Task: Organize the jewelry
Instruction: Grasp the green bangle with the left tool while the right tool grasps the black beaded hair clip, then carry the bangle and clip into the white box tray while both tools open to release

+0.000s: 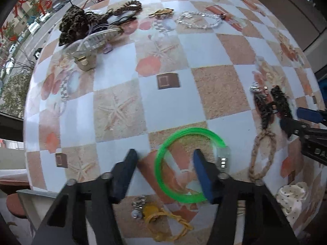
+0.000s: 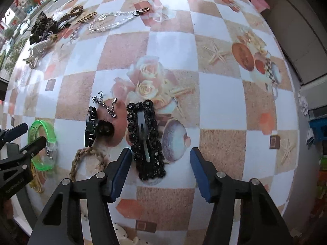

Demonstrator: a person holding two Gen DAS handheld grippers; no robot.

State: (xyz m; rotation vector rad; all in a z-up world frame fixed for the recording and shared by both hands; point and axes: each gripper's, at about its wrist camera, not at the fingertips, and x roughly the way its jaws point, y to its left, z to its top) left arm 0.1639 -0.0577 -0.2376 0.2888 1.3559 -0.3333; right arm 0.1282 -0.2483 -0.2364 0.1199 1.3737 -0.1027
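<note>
A green translucent bangle (image 1: 163,163) lies on the checked tablecloth. My left gripper (image 1: 165,157) is open, its right finger (image 1: 202,175) inside the ring and its left finger (image 1: 126,171) outside it. The bangle also shows in the right wrist view (image 2: 44,143). My right gripper (image 2: 160,165) is open just above a black beaded hair clip (image 2: 145,138), with the clip's near end between the fingers. A black claw clip (image 2: 91,126), a silver brooch (image 2: 106,106) and a braided rope loop (image 2: 90,157) lie left of it.
At the far left lie a leopard scrunchie (image 1: 73,24), a clear hair claw (image 1: 92,40), a gold clasp (image 1: 83,62) and a crystal chain (image 1: 198,20). A yellow cord charm (image 1: 161,218) and a white dotted cloth (image 1: 292,198) lie at the near edge of the table (image 1: 122,61).
</note>
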